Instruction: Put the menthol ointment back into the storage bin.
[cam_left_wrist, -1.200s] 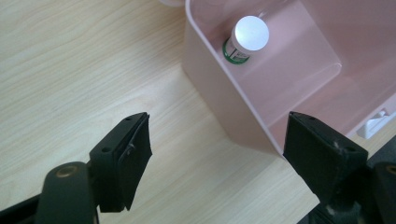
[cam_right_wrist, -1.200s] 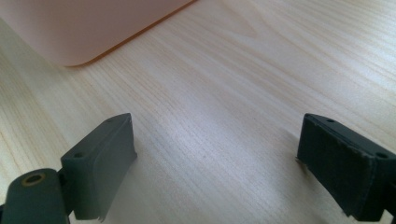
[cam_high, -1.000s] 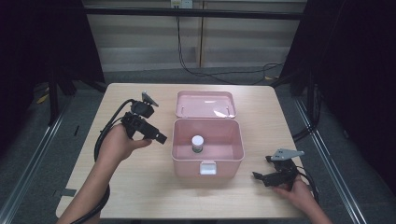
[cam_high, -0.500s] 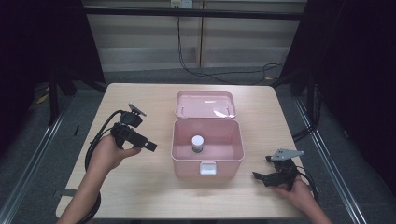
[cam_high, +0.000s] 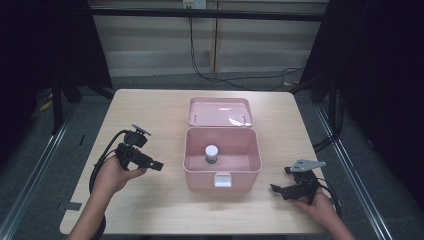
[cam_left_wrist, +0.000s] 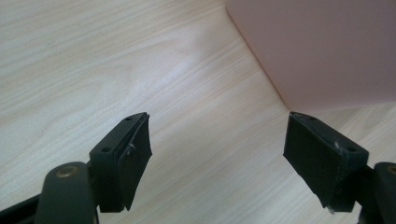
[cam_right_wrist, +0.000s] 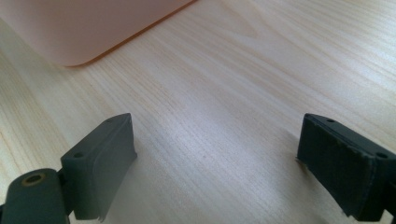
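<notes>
Pink rectangular plastic box sits mid-table on the light wooden table, long axis running left–right, opening facing up, its hinged lid laid flat behind it; a small white-capped bottle stands upright inside. Left gripper is just left of the box, pointing at its side wall, jaws apart, nothing between. Right gripper rests near the front right corner, jaws apart, empty.
</notes>
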